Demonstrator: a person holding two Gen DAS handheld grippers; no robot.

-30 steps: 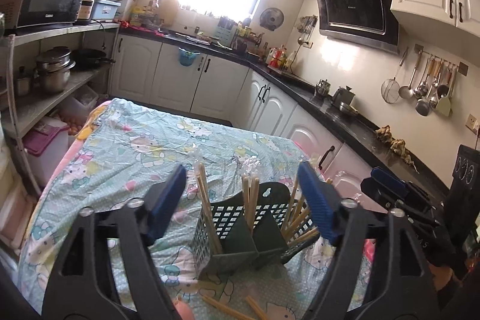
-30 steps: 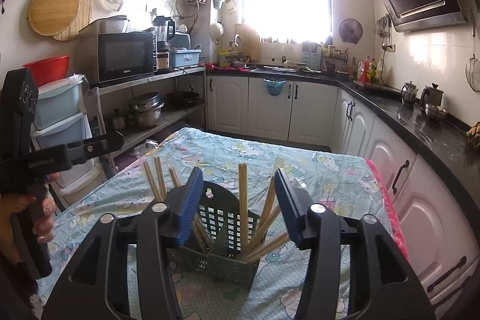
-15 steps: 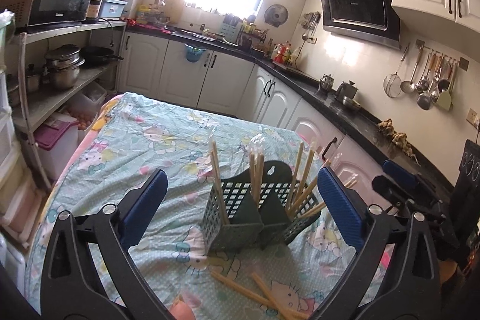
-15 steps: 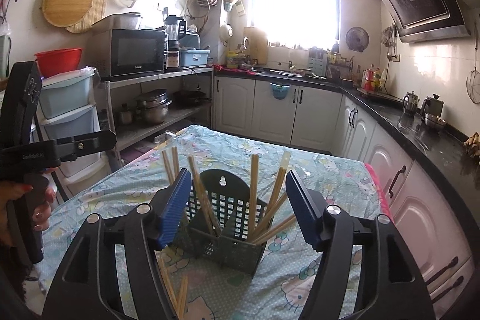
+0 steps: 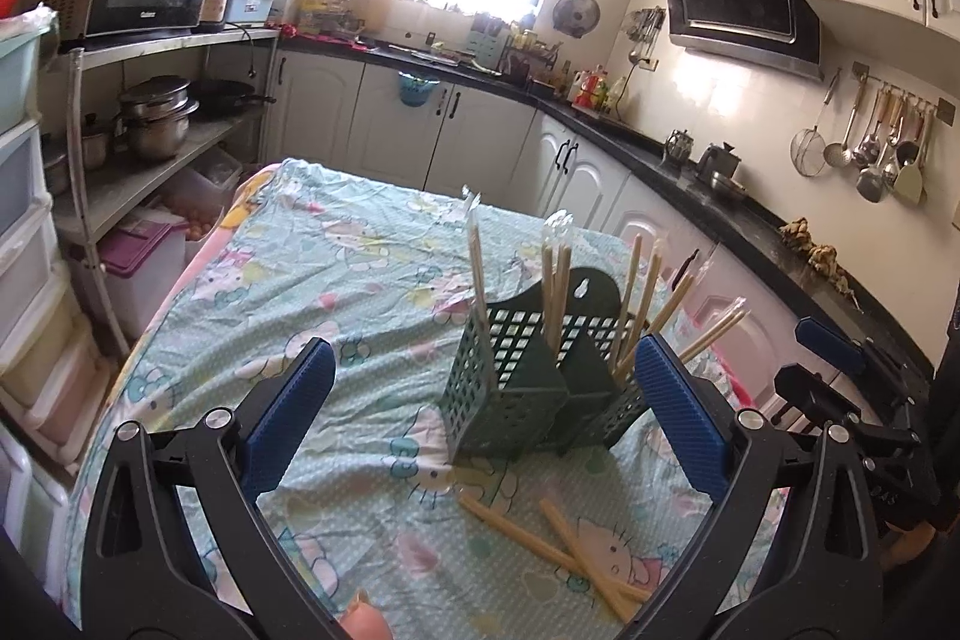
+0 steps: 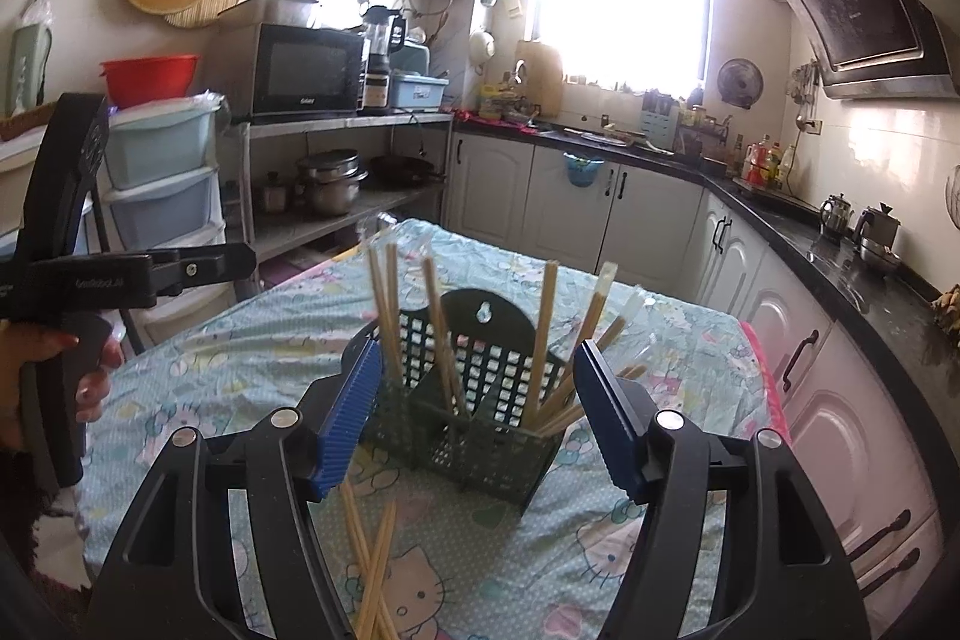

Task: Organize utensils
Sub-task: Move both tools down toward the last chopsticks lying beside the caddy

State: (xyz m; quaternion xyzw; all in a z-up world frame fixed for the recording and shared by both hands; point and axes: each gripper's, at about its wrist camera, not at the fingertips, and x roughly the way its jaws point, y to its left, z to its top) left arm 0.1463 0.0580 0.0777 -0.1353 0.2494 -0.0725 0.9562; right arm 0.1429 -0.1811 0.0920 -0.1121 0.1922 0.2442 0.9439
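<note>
Both claws hang empty in front of the chopstick basket

The dark green perforated plastic utensil basket (image 5: 528, 394) stands upright on the counter under a pale cartoon-print cloth (image 5: 336, 280), with wooden chopsticks (image 6: 543, 334) leaning in its compartments; loose chopsticks (image 5: 558, 550) lie crossed at its 6 o'clock. The left claw (image 5: 480, 424) gapes wide, its jaws just opened further, nothing between the pads; the right claw (image 6: 477, 418) stands half-spread, likewise empty
</note>
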